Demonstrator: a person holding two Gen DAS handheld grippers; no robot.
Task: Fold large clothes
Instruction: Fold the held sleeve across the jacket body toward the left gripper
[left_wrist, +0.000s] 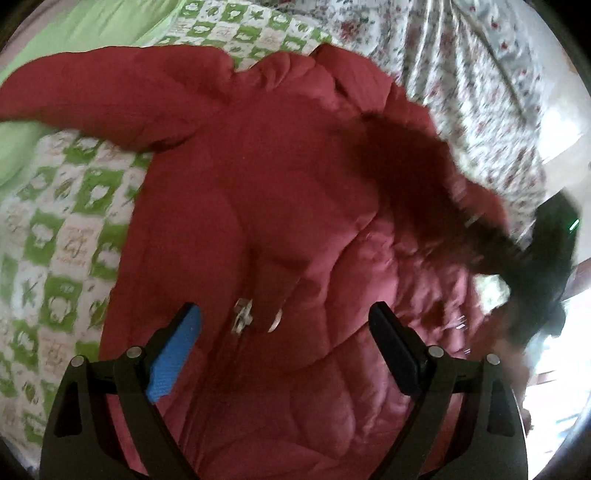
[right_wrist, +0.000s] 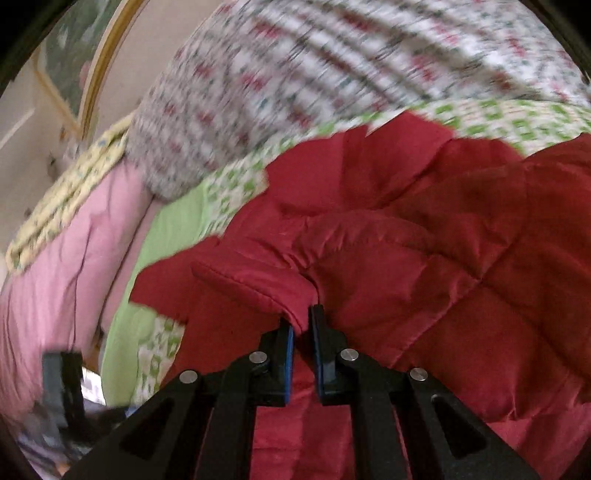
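Observation:
A large red padded jacket (left_wrist: 266, 177) lies spread on the bed, one sleeve stretched to the upper left and a dark fur-trimmed hood (left_wrist: 417, 173) at the right. A silver zipper pull (left_wrist: 242, 314) shows near its middle. My left gripper (left_wrist: 284, 317) hovers over the jacket's front, open, with nothing between its fingers. In the right wrist view my right gripper (right_wrist: 302, 321) is shut on a fold of the red jacket (right_wrist: 424, 236), near a sleeve cuff (right_wrist: 251, 280) that stands lifted off the bed.
A green-and-white checked quilt (left_wrist: 70, 236) covers the bed under the jacket. A floral blanket (right_wrist: 295, 74) is bunched behind it, with a pink cover (right_wrist: 74, 236) and a plain green sheet (right_wrist: 166, 229) at the left. A framed mirror (right_wrist: 85, 59) stands by the wall.

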